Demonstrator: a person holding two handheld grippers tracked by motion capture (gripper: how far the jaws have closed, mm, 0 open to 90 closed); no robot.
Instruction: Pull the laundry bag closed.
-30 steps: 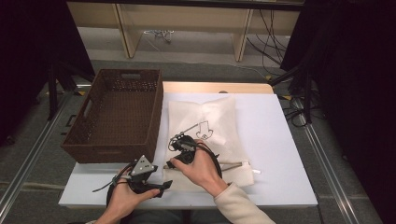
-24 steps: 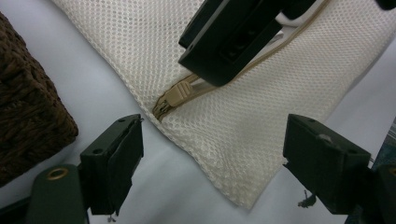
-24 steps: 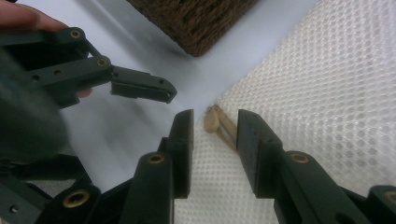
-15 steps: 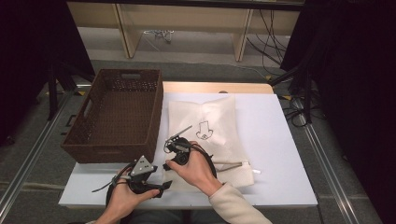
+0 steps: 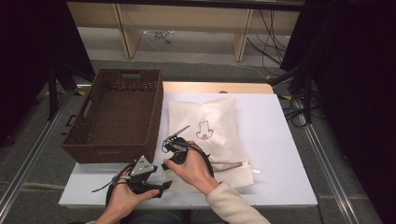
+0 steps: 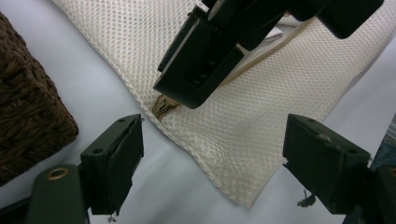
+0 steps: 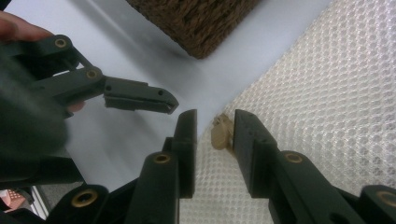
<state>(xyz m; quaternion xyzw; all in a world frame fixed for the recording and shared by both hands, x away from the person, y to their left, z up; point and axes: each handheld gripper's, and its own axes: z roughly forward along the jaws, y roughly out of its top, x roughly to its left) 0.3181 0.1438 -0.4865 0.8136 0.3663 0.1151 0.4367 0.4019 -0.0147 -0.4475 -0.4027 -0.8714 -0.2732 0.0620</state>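
The right gripper (image 7: 212,140) has just been closing, narrowly agape around the mesh laundry bag's (image 5: 219,126) zipper pull (image 7: 221,132), seemingly untouched. Left gripper (image 6: 210,163) hovers wide open, empty, at seven o'clock. Next: pinch the pull.

A cream-white mesh bag (image 5: 219,135) with a small dark line drawing and a tan zip pull (image 7: 222,132) lies on a white table (image 5: 280,154) beside a dark-brown woven basket (image 5: 116,116) — both grippers black, sleeve (image 5: 233,205) seemingly cream.
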